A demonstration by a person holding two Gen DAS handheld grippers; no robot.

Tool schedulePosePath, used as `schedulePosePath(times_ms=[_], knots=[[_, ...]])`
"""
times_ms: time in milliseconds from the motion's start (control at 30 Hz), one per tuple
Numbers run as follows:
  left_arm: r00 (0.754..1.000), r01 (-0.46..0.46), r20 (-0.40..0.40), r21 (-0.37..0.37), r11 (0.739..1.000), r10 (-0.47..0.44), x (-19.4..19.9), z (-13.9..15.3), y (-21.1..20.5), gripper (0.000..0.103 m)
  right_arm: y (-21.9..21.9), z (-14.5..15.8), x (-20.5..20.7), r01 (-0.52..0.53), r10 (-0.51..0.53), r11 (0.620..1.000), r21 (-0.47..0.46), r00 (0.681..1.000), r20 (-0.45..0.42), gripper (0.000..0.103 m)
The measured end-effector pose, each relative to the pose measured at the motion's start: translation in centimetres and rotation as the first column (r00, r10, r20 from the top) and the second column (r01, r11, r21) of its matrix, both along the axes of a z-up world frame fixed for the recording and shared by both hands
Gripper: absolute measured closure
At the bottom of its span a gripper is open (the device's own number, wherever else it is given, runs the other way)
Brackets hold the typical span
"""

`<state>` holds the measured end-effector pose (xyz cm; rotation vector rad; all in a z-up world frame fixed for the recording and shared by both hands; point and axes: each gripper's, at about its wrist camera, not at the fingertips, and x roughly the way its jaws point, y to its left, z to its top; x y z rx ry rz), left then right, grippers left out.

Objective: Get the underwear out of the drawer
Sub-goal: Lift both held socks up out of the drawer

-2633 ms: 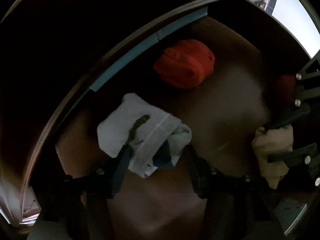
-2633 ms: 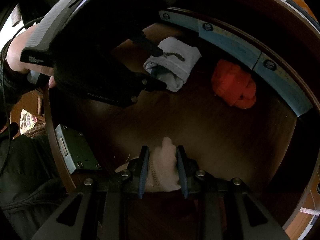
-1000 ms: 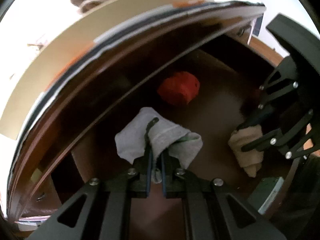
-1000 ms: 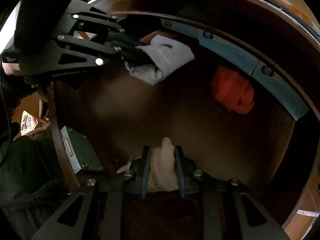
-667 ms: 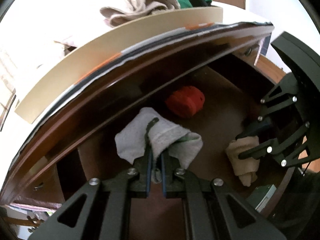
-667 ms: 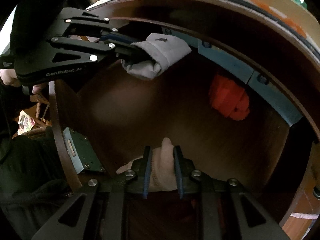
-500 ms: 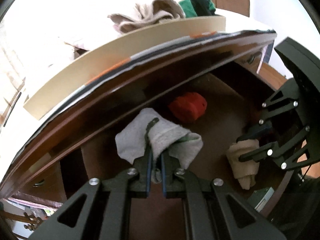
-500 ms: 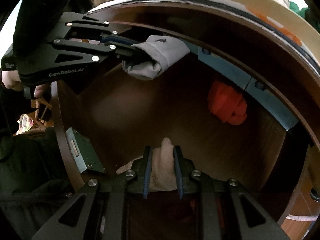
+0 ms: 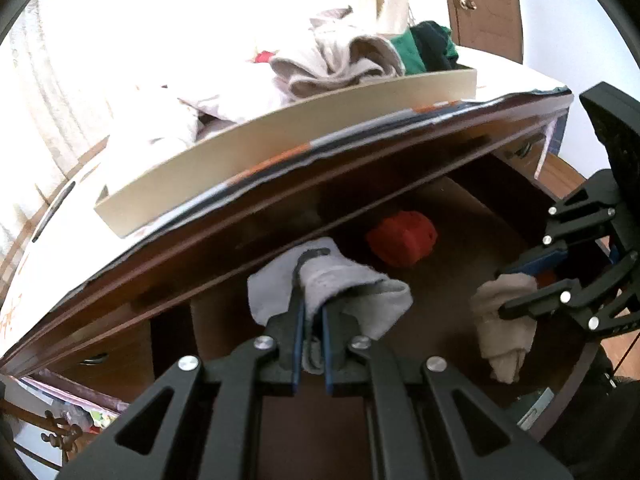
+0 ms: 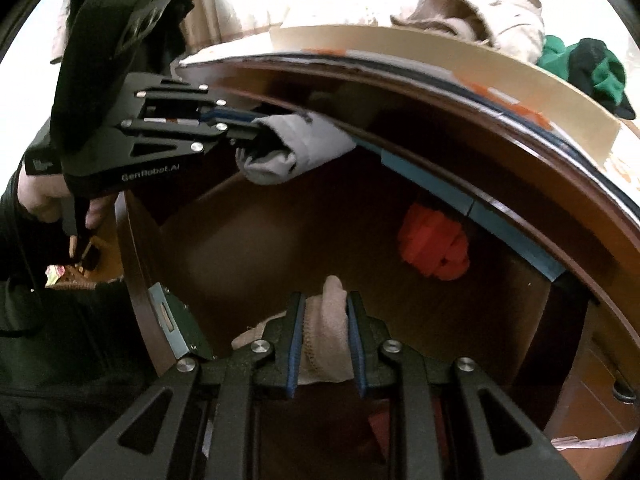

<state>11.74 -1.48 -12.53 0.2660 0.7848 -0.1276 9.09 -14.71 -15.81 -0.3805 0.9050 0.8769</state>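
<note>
My left gripper [image 9: 311, 312] is shut on a folded grey underwear [image 9: 356, 286] and holds it in the air above the open brown drawer [image 9: 452, 320]. It also shows in the right wrist view [image 10: 256, 130] with the grey underwear [image 10: 308, 148] near the drawer's top edge. My right gripper [image 10: 326, 312] is shut on a beige underwear [image 10: 326, 332] held above the drawer floor; it shows in the left wrist view [image 9: 516, 288] with the beige piece [image 9: 502, 320] hanging from it. A red rolled underwear [image 9: 402, 238] lies on the drawer floor at the back, also in the right wrist view [image 10: 434, 242].
A beige tray [image 9: 280, 136] full of clothes [image 9: 352, 64] stands on the dresser top above the drawer. A green garment [image 10: 592, 72] lies in it at the right. A metal lock plate [image 10: 176, 328] sits on the drawer's front wall. A door [image 9: 480, 4] stands behind.
Both grippers have risen with their underwear, out of the drawer. The dresser top and the tray of clothes have come into view. The red piece has stayed on the drawer floor.
</note>
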Motion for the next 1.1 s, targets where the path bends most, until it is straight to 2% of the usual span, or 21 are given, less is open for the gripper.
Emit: schedulePosePath(times_ms=[267, 567, 1100], knots=[[0.999, -0.022, 0.041, -0.028, 0.999, 0.023, -0.3, 0.3, 0.3, 0.098, -1.8, 1.9, -1.0, 0.004, -0.005, 0.999, 0.040, 0.999, 0.034, 0.080], [0.993, -0.056, 0.106, -0.024, 0.998, 0.058, -0.9, 1.3, 0.6, 0.098, -3.6, 3.3, -1.7, 0.019, -0.027, 0.995, 0.101, 0.997, 0.076, 0.080], [0.971, -0.094, 0.229, 0.074, 0.993, 0.075, -2.1, 3.6, -0.1, 0.098, -7.5, 6.5, -3.9, 0.046, -0.084, 0.977, 0.210, 0.981, 0.172, 0.080]])
